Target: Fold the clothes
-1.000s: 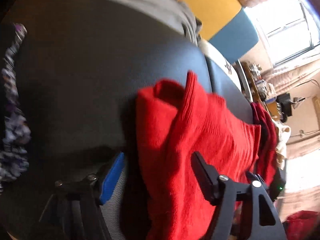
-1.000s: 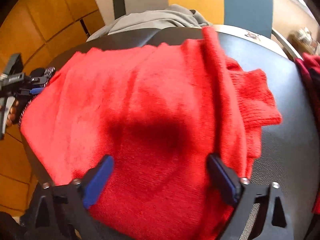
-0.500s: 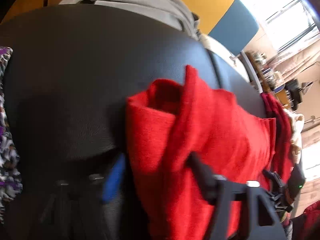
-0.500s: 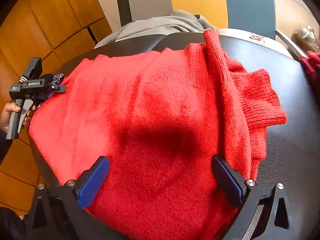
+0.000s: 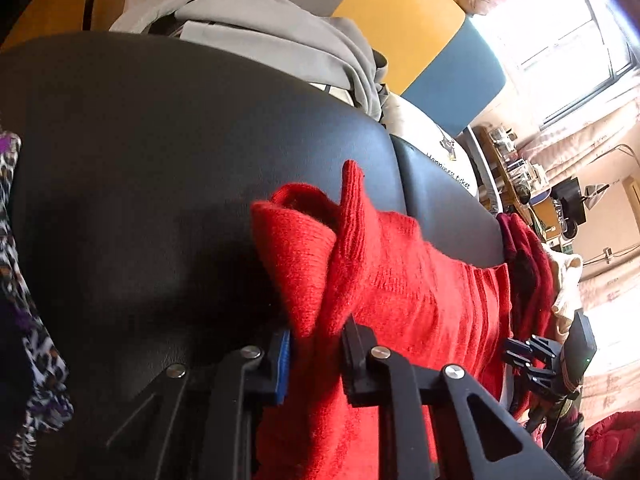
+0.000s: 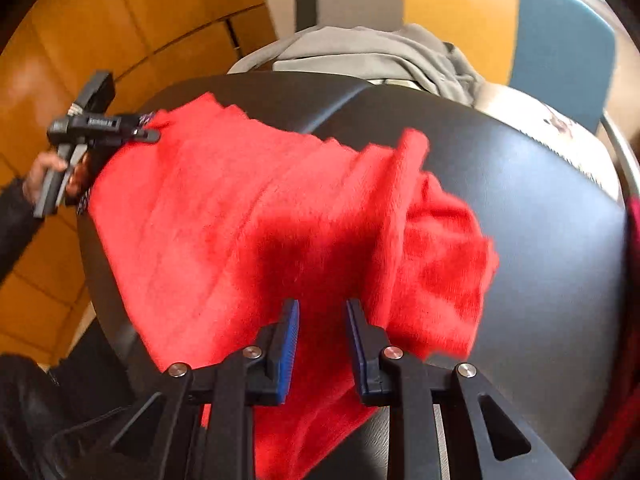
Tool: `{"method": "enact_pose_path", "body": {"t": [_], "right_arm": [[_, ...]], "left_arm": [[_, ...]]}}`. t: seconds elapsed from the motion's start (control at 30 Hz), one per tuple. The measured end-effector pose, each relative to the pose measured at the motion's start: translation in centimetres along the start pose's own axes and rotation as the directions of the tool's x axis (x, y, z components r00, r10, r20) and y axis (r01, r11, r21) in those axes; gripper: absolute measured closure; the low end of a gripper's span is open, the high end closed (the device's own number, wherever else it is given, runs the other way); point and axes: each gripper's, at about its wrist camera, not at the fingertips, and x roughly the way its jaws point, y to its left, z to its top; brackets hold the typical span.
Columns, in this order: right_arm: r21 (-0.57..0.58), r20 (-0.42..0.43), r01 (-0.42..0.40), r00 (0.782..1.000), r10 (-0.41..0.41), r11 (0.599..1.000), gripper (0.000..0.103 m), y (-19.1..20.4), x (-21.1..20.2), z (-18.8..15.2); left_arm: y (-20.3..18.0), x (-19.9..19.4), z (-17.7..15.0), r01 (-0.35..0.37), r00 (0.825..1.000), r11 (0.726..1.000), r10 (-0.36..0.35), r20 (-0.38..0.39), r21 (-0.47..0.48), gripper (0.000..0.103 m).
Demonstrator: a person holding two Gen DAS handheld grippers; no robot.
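A red knit sweater (image 5: 400, 288) lies across a black padded surface (image 5: 160, 160), with one ribbed sleeve standing up at its far edge. My left gripper (image 5: 316, 332) is shut on the sweater's near edge. In the right wrist view the sweater (image 6: 248, 224) spreads from the left gripper (image 6: 104, 128) at far left to my right gripper (image 6: 322, 320), which is shut on a fold of its near edge. The right gripper also shows at the right edge of the left wrist view (image 5: 552, 356).
A pile of grey garments (image 5: 280, 40) lies at the back of the black surface (image 6: 540, 220). A leopard-print cloth (image 5: 24, 280) hangs at the left. Dark red clothes (image 5: 528, 264) lie at the right. Yellow and blue chair backs (image 6: 500, 20) stand behind.
Both grippers have closed from wide open onto the red sweater's near edge. The sweater has bunched up and shifted, with its far edge pulled toward the left gripper.
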Motion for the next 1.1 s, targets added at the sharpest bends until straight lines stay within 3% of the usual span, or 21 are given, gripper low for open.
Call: {"method": "enact_pose_path", "body": {"t": [0.07,0.2,0.27,0.47,0.53,0.73,0.93,1.1], "right_arm": [[-0.047,-0.022,0.013,1.0,-0.014,0.999,0.078,0.2,0.5,0.6],[-0.124,-0.112,0.115,0.985,-0.129,0.986,0.081,-1.1,2.5,0.4],[-0.108,-0.104,0.111,0.987,-0.122,0.988,0.08,-1.9,2.6,-0.1],[-0.013,-0.041,0.089,0.995,-0.089,0.996,0.079,-2.6,2.4,-2.0],[0.018,-0.017,0.075,0.997,-0.075,0.997,0.079,-2.9,2.2,-2.6],[0.104,0.057,0.026,0.998,-0.032,0.994,0.079,-3.8,1.6,-3.8],[0.13,0.082,0.002,0.997,-0.013,0.991,0.079,-4.4,1.2,-3.7],[0.142,0.099,-0.032,0.995,0.018,0.989,0.079,-4.9,1.3,-3.6]], "left_arm": [[-0.5,0.0,0.8,0.027,1.0,1.0,-0.027,0.007,-0.015,0.084],[-1.5,0.2,0.9,0.092,0.996,0.996,-0.092,0.004,-0.024,0.085],[-2.3,0.0,0.5,0.146,0.989,0.989,-0.146,0.0,-0.036,0.085],[-5.9,-0.9,-0.2,0.359,0.933,0.927,-0.356,0.048,-0.112,0.085],[-7.9,-0.9,-0.3,0.398,0.917,0.91,-0.394,0.059,-0.12,0.085],[-14.5,-0.5,-0.9,0.446,0.894,0.887,-0.437,0.095,-0.116,0.085],[-22.0,4.4,-1.9,0.428,0.903,0.896,-0.428,0.022,-0.116,0.085],[-26.0,11.5,-3.5,0.34,0.933,0.929,-0.353,-0.073,-0.144,0.086]]}}
